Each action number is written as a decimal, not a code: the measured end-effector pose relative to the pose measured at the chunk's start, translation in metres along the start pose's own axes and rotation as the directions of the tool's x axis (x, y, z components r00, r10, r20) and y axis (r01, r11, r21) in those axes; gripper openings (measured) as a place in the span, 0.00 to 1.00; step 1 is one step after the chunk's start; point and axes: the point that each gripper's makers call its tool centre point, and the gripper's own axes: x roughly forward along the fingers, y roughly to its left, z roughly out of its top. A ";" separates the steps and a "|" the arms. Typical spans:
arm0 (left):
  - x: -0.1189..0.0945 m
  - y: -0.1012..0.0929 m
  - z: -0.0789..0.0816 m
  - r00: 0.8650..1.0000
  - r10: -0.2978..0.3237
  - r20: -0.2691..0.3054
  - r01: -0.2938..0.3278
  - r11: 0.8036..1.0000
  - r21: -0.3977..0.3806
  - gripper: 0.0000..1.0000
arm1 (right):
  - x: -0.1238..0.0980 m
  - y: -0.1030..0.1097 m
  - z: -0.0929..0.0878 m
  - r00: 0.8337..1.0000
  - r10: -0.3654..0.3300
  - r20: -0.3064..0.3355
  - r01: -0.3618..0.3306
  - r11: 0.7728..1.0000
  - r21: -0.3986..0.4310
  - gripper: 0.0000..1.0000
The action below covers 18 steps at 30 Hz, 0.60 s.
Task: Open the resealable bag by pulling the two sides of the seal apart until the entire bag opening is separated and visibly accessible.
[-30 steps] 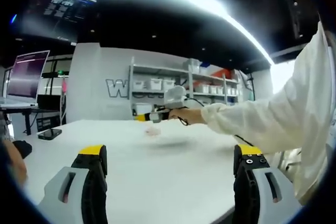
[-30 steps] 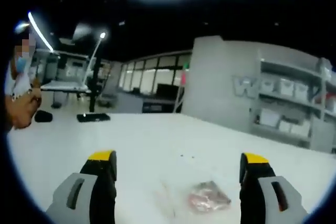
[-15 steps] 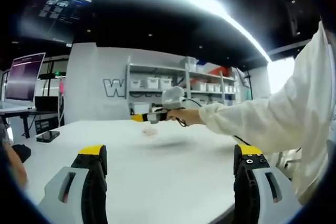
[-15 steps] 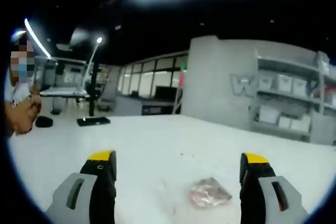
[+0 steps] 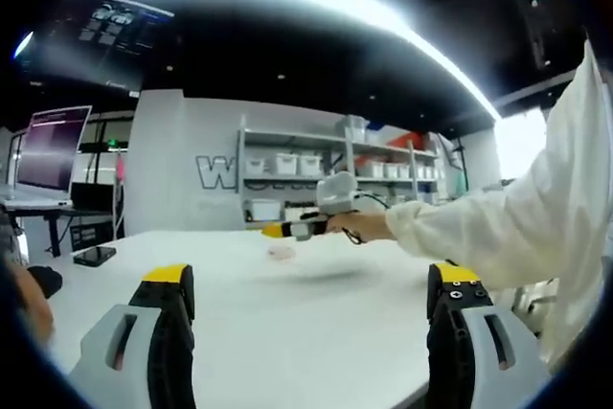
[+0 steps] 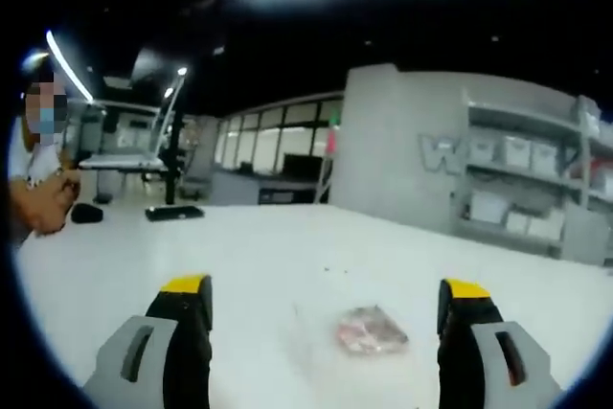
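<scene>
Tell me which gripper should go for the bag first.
Right. The right gripper is open with the bag lying just ahead between its jaws. The left gripper is far back across the table.

My left hand-held gripper grey with yellow-tipped black jaws, my right hand-held gripper the same, clear bag with pinkish contents, white surface, my white sleeve
</scene>
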 end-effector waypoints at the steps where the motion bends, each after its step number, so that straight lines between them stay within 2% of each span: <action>1: 0.000 -0.001 0.000 1.000 -0.001 0.002 0.001 1.000 0.001 1.00 | -0.002 0.001 0.001 1.000 0.003 0.004 -0.003 1.000 0.003 1.00; 10: -0.001 -0.005 -0.002 1.000 -0.010 -0.010 0.010 1.000 0.009 1.00 | -0.012 0.001 0.000 1.000 0.017 -0.001 -0.017 1.000 0.021 1.00; 15: -0.002 -0.004 -0.005 1.000 -0.003 -0.020 0.003 1.000 0.008 1.00 | -0.026 -0.002 0.003 1.000 0.007 0.007 -0.007 1.000 -0.007 1.00; 18: -0.002 -0.005 -0.007 1.000 -0.002 -0.026 0.002 1.000 0.003 1.00 | -0.034 -0.001 0.005 1.000 0.015 0.013 -0.015 1.000 0.018 1.00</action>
